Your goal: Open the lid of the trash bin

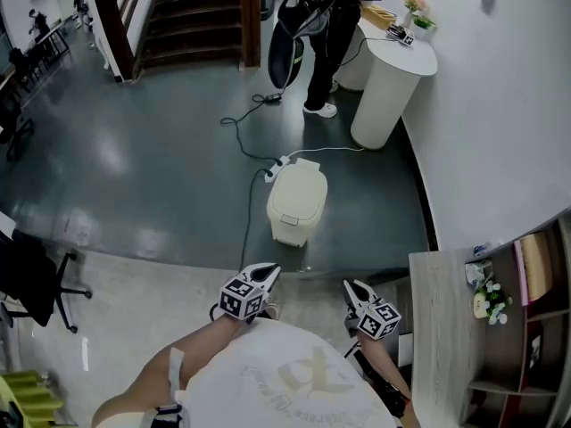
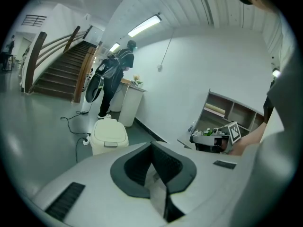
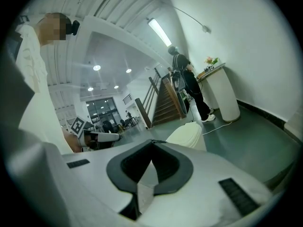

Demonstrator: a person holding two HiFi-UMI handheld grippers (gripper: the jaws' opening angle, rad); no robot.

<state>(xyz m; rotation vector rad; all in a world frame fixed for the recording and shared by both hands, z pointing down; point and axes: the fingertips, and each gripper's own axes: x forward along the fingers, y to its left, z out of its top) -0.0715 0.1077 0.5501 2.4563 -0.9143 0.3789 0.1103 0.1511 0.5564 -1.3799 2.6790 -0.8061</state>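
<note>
An office lobby with staircase (image 1: 192, 16) and white counter (image 1: 388, 74).

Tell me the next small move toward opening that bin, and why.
Probably step forward and lower the right gripper toward the trash bin. Its lid is shut, and that gripper and the left gripper are near the person's body, jaws together and empty, well short of the bin.

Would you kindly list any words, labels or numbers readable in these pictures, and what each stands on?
None can be read.
The shirt: faint printed logo, too blurred to read.
The left gripper and right gripper cubes: square markers only, no letters.
The trash bin: no label visible.
</note>
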